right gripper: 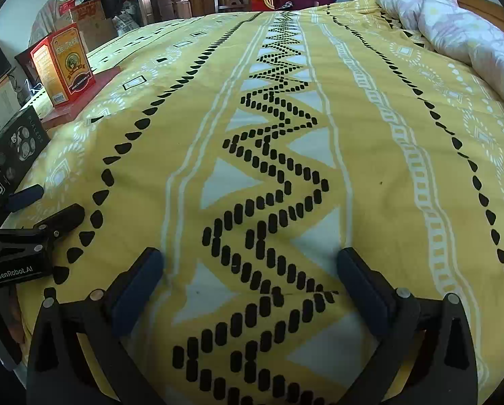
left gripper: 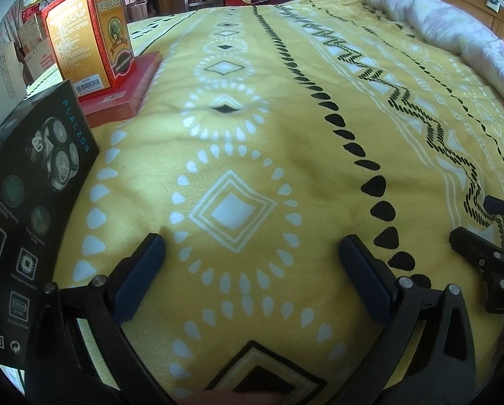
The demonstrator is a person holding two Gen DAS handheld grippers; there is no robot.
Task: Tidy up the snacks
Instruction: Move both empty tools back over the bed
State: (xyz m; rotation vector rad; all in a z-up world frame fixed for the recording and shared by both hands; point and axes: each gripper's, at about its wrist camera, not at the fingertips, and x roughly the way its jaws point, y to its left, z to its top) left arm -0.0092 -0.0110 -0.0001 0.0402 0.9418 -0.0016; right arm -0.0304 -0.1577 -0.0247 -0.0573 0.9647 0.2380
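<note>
On the yellow patterned bedspread (left gripper: 285, 101), at its left edge, the red-and-gold snack box (left gripper: 90, 33) stands upright on a flat red box (left gripper: 123, 91), sealed like the black shaver box (left gripper: 32, 202) nearer me, while my left tongs (left gripper: 252, 270) and right tongs (right gripper: 252, 280) gape wide, gripping nothing.

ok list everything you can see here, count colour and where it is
black box: one, black with a shaver picture, standing at the left edge of the bed
upright box: one, red and gold, standing on the flat red box
flat red box: one, red, lying on the bed at the left
bedspread: one, yellow with black and white patterns, covering the bed
quilt: one, pale floral, bunched at the far right
left gripper: one, black with blue pads, open, nothing between them
right gripper: one, same colours, open, empty
</note>
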